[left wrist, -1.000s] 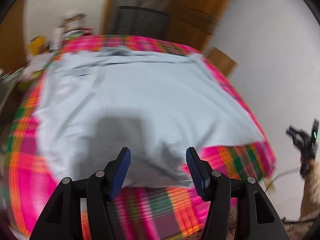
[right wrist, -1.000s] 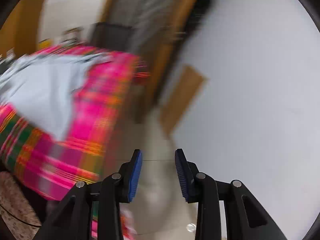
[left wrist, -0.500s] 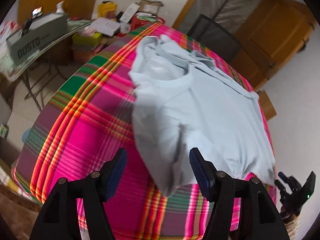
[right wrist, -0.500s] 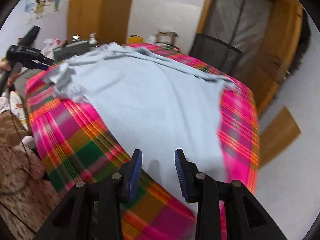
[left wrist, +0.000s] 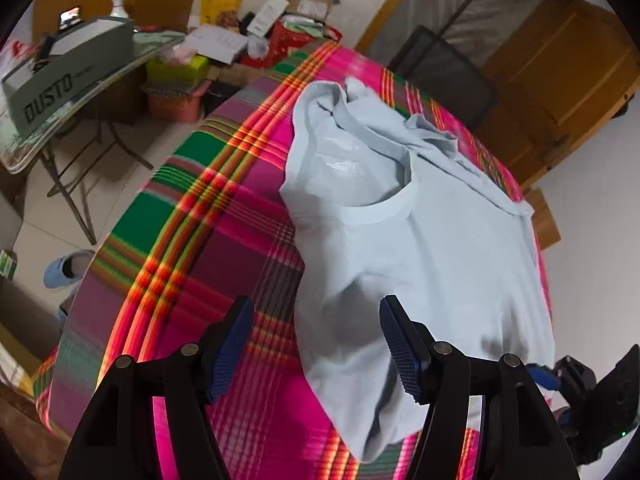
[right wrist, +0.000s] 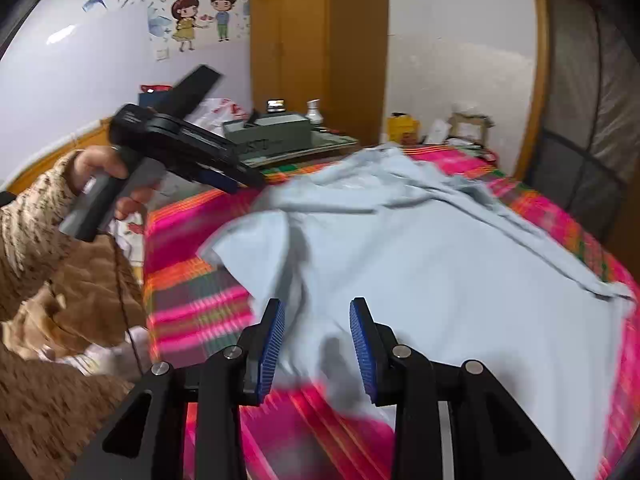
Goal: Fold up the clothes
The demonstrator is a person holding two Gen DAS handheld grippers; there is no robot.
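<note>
1. The left gripper (left wrist: 314,346) hangs over the near corner of the bed, its blue pads spread wide and pressing on nothing; the jaws have just been opening. The near sleeve of the pale blue T-shirt (left wrist: 420,248) lies below the gap, apart from both pads.
2. The right gripper (right wrist: 318,346) points down at the shirt's near hem from the other side, jaws parted and empty, cloth visible between and beneath them without contact that can be made out.
3. The T-shirt (right wrist: 440,272) is spread front-up across the plaid bedcover (left wrist: 208,248), collar toward the left camera's far left, body flat, one sleeve bunched near the left gripper and the far sleeve rumpled along the far edge.
4. In the left view the shirt's near tip droops over the bedcover's edge; to its left a broad stretch of bare plaid runs to the rounded bed edge.
5. In the right view a band of bare plaid lies between the shirt's left sleeve and the bed's side, where a hand (right wrist: 102,176) in a knitted sleeve (right wrist: 28,216) holds the other gripper's handle above that edge.
6. Past the left edge, floor opens beside a folding table (left wrist: 84,80) loaded with boxes.
7. Farther off stand a dark mesh chair (left wrist: 444,76) and a wooden door (left wrist: 560,64).
</note>
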